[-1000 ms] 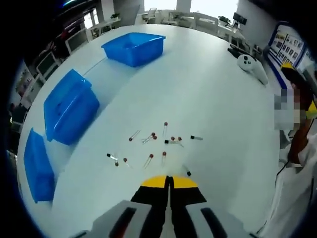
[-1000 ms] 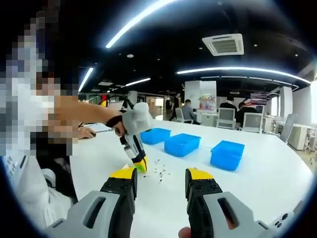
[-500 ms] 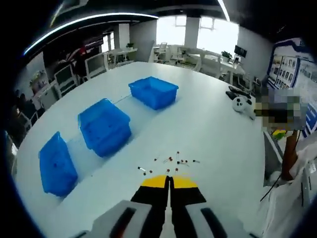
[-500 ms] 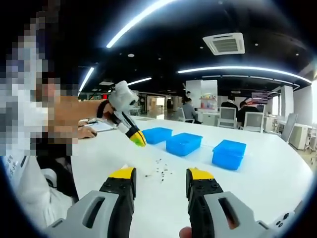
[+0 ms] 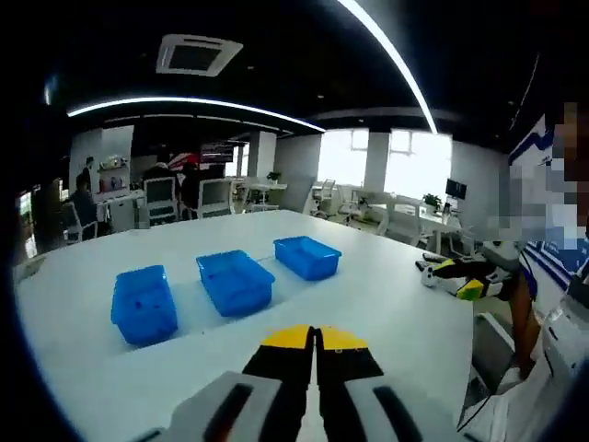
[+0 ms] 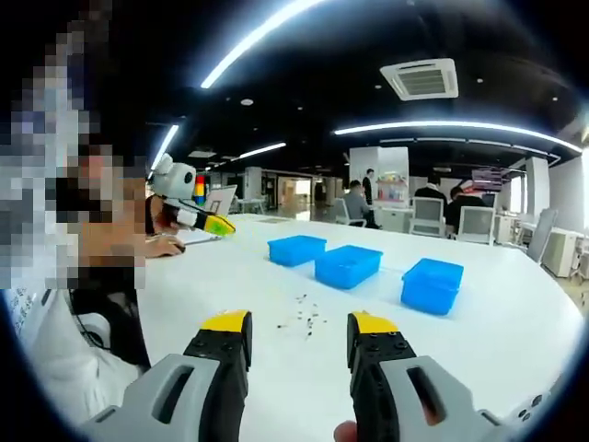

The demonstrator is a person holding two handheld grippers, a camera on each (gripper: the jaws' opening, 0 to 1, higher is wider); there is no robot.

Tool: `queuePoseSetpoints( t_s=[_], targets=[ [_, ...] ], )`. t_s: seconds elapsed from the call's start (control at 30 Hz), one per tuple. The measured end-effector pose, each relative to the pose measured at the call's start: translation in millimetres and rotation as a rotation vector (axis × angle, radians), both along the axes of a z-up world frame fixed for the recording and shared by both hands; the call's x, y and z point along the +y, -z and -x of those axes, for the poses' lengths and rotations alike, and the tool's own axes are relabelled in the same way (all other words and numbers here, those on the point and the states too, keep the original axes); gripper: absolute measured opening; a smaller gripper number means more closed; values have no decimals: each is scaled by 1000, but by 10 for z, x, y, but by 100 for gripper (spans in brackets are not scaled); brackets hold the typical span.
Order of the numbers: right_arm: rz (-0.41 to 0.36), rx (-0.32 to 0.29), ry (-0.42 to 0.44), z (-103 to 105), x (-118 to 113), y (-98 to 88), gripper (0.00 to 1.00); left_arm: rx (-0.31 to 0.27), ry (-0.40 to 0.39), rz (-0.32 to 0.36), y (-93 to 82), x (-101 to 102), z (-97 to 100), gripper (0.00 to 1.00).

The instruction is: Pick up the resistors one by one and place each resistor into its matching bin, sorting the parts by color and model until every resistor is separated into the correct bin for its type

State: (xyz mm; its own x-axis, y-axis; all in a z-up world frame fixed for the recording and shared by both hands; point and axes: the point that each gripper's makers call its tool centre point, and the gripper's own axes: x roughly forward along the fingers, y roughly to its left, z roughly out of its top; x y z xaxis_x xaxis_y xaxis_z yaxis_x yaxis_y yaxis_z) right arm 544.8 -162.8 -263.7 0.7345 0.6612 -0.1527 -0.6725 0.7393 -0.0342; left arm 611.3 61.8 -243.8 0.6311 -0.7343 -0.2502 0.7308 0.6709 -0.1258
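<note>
Jaws of left gripper pressed together, nothing visible between; right gripper jaws spread, empty. Resistors lie scattered mid-frame on tabletop, near three blue bins. Sorting looks barely begun.

The room is an open-plan office with a dark ceiling. Long strip lights run across it, and a square air-conditioning vent is set into it. A large white table spreads across the foreground. Beyond it stand white office chairs and desks. Bright windows line the far wall, with a white column beside them. People sit at distant desks.
</note>
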Motion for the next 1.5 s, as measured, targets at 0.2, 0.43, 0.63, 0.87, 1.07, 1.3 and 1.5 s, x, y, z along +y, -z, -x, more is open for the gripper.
queuePoseSetpoints(
  t_s=[0.2,0.43,0.63,0.87,1.07,1.3,1.5],
  targets=[
    [-6,0,-13,20,31,-8,44,-51,-59,85,35,194,146,4],
    [-9,1,-15,22,46,-19,44,-74,-102,134,7,270,160,4],
    [-6,0,-14,24,44,-27,44,-109,-118,99,-29,165,-81,4],
    [-9,-3,4,11,-18,-48,44,-74,-97,109,-104,-133,-502,4],
    [-12,-5,11,6,-52,-56,44,-34,-69,88,-164,-408,-937,4],
    [-14,-2,18,2,-65,-49,44,-33,-79,25,-181,-707,-1546,4],
    [-16,-3,28,-6,-82,-48,43,-15,-123,-27,7,-816,-1978,4]
  ],
)
